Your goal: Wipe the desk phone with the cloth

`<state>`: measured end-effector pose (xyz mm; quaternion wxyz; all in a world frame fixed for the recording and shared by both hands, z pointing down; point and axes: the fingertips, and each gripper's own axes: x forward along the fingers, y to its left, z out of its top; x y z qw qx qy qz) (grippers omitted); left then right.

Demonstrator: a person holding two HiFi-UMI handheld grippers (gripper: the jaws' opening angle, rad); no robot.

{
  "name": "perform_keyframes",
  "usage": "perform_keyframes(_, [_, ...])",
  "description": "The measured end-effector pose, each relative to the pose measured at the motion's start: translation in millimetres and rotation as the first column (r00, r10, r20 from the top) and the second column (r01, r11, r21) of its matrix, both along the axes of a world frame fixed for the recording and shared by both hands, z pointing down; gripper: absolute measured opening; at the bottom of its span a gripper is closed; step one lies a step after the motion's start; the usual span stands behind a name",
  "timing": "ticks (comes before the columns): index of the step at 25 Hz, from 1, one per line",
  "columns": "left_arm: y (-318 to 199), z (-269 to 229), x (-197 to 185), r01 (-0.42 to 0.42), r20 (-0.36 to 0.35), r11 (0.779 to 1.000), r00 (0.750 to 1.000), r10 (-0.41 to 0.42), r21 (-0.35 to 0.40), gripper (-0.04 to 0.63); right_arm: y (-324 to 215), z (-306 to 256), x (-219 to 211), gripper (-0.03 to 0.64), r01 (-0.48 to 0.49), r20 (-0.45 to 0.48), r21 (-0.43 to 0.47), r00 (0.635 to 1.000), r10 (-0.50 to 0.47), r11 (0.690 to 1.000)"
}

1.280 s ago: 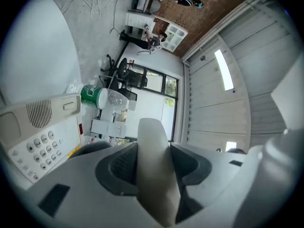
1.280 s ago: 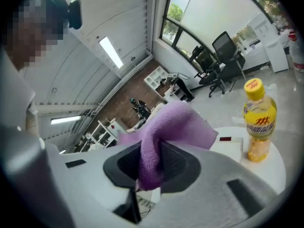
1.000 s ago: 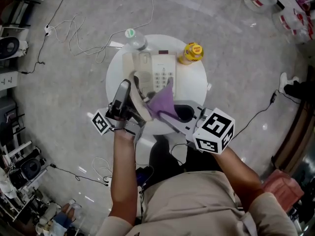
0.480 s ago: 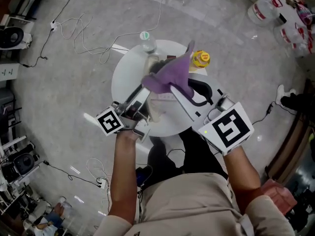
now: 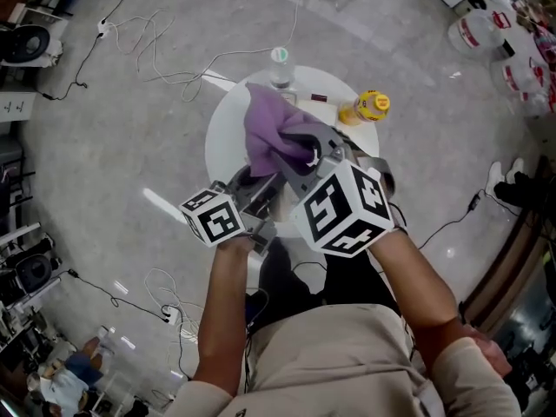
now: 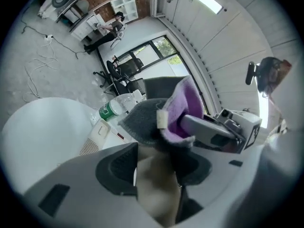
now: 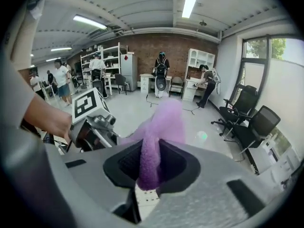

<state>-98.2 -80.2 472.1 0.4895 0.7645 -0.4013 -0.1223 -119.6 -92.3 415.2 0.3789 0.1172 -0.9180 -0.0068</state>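
Note:
My right gripper [image 5: 300, 153] is shut on the purple cloth [image 5: 268, 122], which hangs raised over the round white table [image 5: 224, 142] and hides the phone in the head view. In the right gripper view the cloth [image 7: 159, 127] stands pinched between the jaws of that gripper [image 7: 149, 167]. My left gripper [image 6: 154, 160] is shut on the beige phone handset [image 6: 156, 186], held close beside the cloth [image 6: 183, 110] and the right gripper [image 6: 216, 133]. The phone base [image 6: 97, 137] lies on the table [image 6: 42, 122] below. In the head view the left gripper [image 5: 261, 185] sits just left of the right one.
A clear bottle with a green cap [image 5: 279, 66] stands at the table's far edge and shows lying in view beyond the phone [image 6: 111, 109]. A yellow bottle [image 5: 371, 107] stands at the far right. Cables trail over the floor [image 5: 156, 33]. People and desks fill the room's background.
The right gripper has lifted the cloth off the phone and carried it up and to the left while rolling. The left gripper has rolled too and shifted toward the right gripper with the handset.

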Motion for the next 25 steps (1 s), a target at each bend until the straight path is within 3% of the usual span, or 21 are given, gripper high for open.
perform_keyframes(19, [0.1,-9.1,16.2,-0.048,0.062,0.998,0.997,0.046,0.032,0.207,-51.7,11.9,50.6,0.064,-0.153,-0.065,0.05,0.986,0.156,0.987])
perform_keyframes(22, [-3.5,-9.5,10.8,-0.033,0.114,0.999,0.993,0.03,0.027,0.207,-61.0,1.9,57.3,0.064,-0.202,-0.025,0.091,0.978,0.205,0.975])
perform_keyframes(25, [-11.2,-2.0,-1.7,0.011,0.212,0.999,0.977,-0.019,0.039,0.207,-71.9,-20.8,70.7,0.064,-0.282,0.07,0.137,0.959,0.275,0.949])
